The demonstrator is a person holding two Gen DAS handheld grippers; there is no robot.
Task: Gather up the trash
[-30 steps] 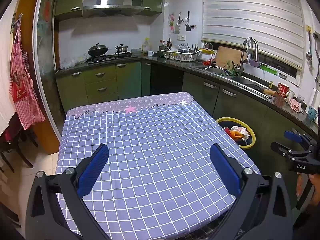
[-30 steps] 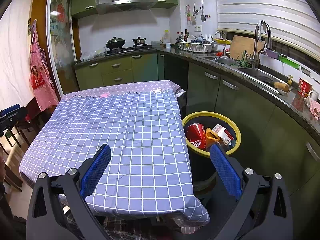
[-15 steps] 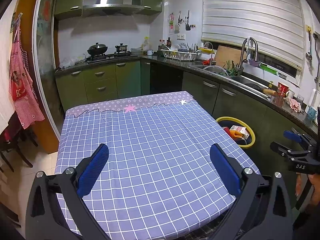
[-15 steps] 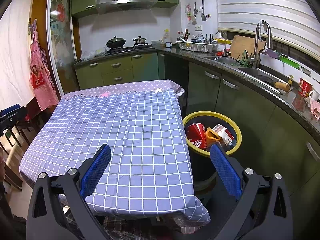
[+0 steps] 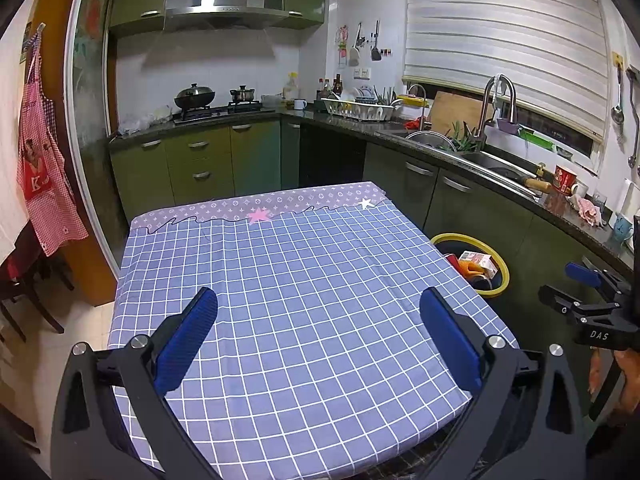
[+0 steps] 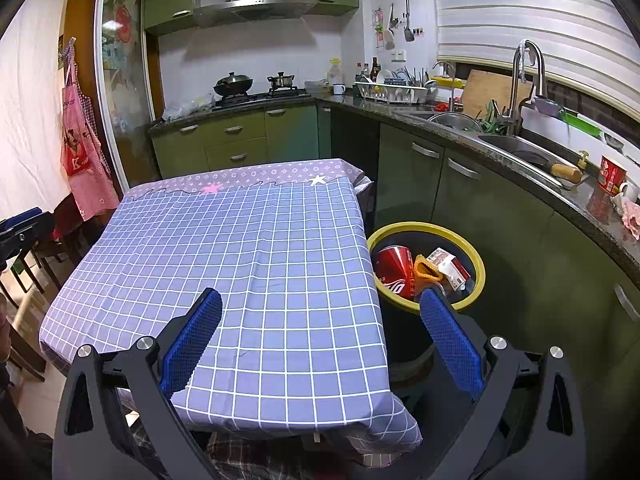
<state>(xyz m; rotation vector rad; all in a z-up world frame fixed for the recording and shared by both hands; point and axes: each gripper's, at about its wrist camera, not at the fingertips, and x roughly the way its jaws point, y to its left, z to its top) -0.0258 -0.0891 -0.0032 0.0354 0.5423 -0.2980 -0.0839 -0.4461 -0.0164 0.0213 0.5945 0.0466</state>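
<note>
Presently, the scene by parts:

Left tongs (image 5: 318,334): released, blue pads spread wide apart with nothing between them, hovering over the near half of the desk.

Right tongs (image 6: 320,338): likewise released and bare; the left pad sits over the cloth, the right pad over the near rim of the bin. In the left wrist view this tool shows at 3 o'clock, at the frame edge, with a hand (image 5: 624,380) below it.

Desk (image 6: 224,248): covered by a blue cloth with a white grid, a lilac patterned band along the far edge with a pink star and a white star on it.

Bin (image 6: 478,264): dark with a yellow rim, on the floor just beside the desk's right side, at 3 o'clock from the cloth's middle in the right wrist view.

Trash: all of it visible lies inside the bin. A red cola can (image 6: 394,270) leans at the left, an orange wrapper (image 6: 424,272) is in the middle, a white and red carton (image 6: 450,266) at the right; the three touch one another. From the left wrist view only the carton and a bit of orange show over the cloth's edge.

Counter (image 6: 520,152): dark worktop on green cabinets, running from 12 o'clock round to 3 o'clock, with a sink and tall tap.

Apron (image 5: 38,164): red checked, hanging at 9 o'clock.
</note>
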